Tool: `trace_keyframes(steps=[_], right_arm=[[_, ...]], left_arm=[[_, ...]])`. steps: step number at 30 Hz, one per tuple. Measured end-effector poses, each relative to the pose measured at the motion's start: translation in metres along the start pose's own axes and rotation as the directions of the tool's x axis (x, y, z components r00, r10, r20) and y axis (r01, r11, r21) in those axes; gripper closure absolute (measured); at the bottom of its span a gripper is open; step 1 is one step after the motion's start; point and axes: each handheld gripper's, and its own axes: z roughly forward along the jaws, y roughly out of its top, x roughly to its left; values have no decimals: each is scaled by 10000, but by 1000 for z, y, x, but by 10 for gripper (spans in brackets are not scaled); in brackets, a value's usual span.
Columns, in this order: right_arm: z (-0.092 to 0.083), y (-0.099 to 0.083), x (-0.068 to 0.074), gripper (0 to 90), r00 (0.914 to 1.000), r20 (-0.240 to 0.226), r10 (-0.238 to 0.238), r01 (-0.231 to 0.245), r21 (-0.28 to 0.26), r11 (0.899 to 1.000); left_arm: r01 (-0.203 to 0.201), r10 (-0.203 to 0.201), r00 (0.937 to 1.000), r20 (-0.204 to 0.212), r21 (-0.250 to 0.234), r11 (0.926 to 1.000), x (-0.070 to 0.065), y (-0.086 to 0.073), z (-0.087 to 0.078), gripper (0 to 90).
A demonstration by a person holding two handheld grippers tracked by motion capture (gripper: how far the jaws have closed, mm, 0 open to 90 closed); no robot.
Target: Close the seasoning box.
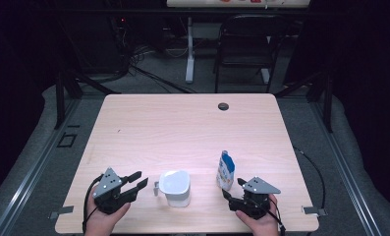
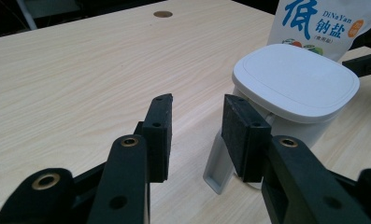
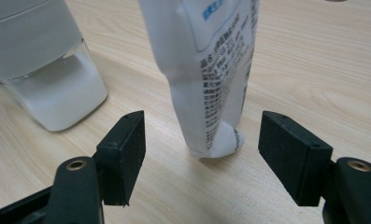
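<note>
A white lidded container (image 1: 174, 187) with a side handle (image 2: 219, 163) stands near the table's front edge. To its right a white and blue salt bag (image 1: 225, 170) stands upright. My left gripper (image 1: 140, 179) is open just left of the container. In the left gripper view its jaws (image 2: 195, 109) are apart, the right one close beside the handle, with nothing pressed between them. My right gripper (image 1: 233, 188) is open at the bag's foot. In the right gripper view the bag (image 3: 211, 70) stands in the gap of my right gripper (image 3: 202, 130), clear of both pads, and the container (image 3: 38, 56) is at the left.
The wooden table (image 1: 182, 128) has a round cable hole (image 1: 223, 106) near its far edge. A black folding chair (image 1: 246, 44) and cables stand on the floor beyond the table. The person's hands are at the front edge.
</note>
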Motion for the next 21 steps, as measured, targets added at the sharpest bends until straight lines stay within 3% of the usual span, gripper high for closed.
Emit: trace_keyframes(steps=[10,21], right_arm=[[-3,-1,7,318,9992,103,-376,375,37,9993],[-6,-4,3,318,9998,110,-176,177,-123,9998]], left_arm=[[225,-226,9996,-161,-58,9997,5,4,-1,612],[731,-743,9957,-558,-246,9970,20,4,-4,584]])
